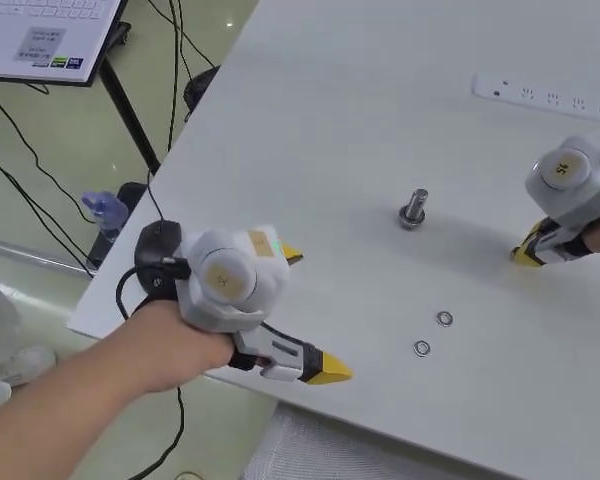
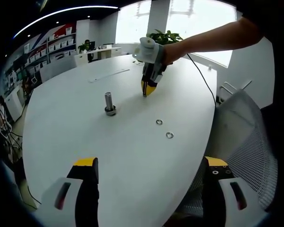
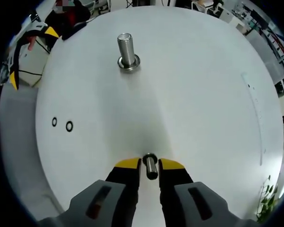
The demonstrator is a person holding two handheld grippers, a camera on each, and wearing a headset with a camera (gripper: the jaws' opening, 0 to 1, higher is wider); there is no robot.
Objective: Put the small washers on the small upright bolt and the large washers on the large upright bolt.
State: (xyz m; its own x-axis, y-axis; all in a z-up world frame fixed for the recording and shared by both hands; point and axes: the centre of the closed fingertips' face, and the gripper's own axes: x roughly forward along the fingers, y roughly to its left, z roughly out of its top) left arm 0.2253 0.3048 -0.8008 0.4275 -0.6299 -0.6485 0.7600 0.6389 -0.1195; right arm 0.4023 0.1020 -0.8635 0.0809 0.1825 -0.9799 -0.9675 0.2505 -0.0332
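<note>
The large bolt (image 1: pixel 413 209) (image 2: pixel 109 103) (image 3: pixel 127 51) stands upright on its head mid-table. Two small washers (image 1: pixel 444 319) (image 1: pixel 421 348) lie flat side by side nearer the front edge, also seen in the left gripper view (image 2: pixel 159 122) (image 2: pixel 169 135) and the right gripper view (image 3: pixel 54 122) (image 3: pixel 69 126). My right gripper (image 1: pixel 526 256) (image 3: pixel 150 163) rests its tips on the table right of the large bolt, shut on the small bolt (image 3: pixel 150 166), which stands upright between its yellow tips. My left gripper (image 1: pixel 312 314) (image 2: pixel 150 163) hovers wide open over the table's near-left edge, holding nothing.
A white power strip (image 1: pixel 545 98) lies at the back right of the white table (image 1: pixel 310 120). A laptop (image 1: pixel 40 40) sits on a stand at far left, with cables and a water bottle (image 1: pixel 105 212) on the floor. A mesh chair (image 2: pixel 241 137) stands by the table's front edge.
</note>
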